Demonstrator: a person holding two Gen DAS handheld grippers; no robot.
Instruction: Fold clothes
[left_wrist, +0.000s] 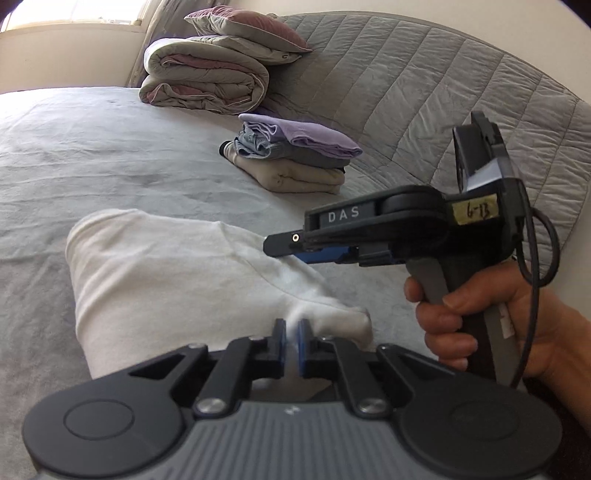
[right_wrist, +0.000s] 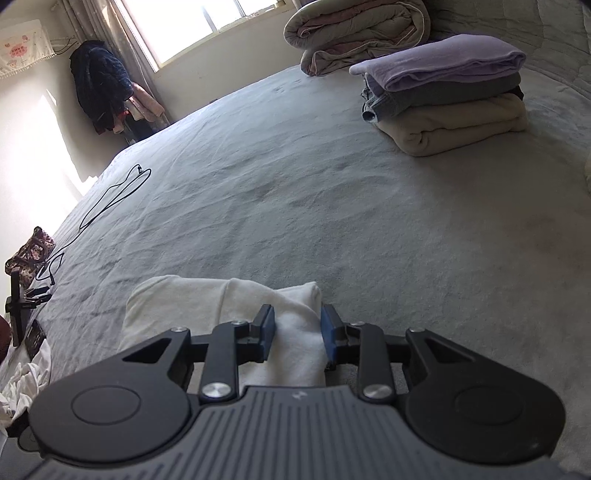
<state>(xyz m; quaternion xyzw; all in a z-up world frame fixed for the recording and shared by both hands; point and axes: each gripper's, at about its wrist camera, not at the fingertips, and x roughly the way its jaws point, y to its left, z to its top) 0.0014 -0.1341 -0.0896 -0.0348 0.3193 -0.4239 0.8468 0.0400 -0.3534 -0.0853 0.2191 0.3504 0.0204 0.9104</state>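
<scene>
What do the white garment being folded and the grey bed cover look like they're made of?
The white garment looks like soft, thick knit, maybe fleece or cotton jersey: matte, with rounded, bulky folds. The grey bed cover looks like a short-pile plush or brushed fabric: matte, with darker smudges where the nap is pushed.

White garment (left_wrist: 155, 280) — soft, matt knit cloth, faintly fuzzy. Bed (left_wrist: 92, 158) beneath it — grey matt cloth cover, finely creased. Folded pile (left_wrist: 291, 155) beyond the garment — lilac, grey and beige cloth, the beige fleecy. Headboard (left_wrist: 406, 92) behind the pile — grey quilted cloth, stitched in panels. Left gripper (left_wrist: 291, 332) — matt black plastic links, bright metal rivets, blue rubbery pads, ribbed grey plastic body. Right gripper (right_wrist: 297, 326) — same finish.
</scene>
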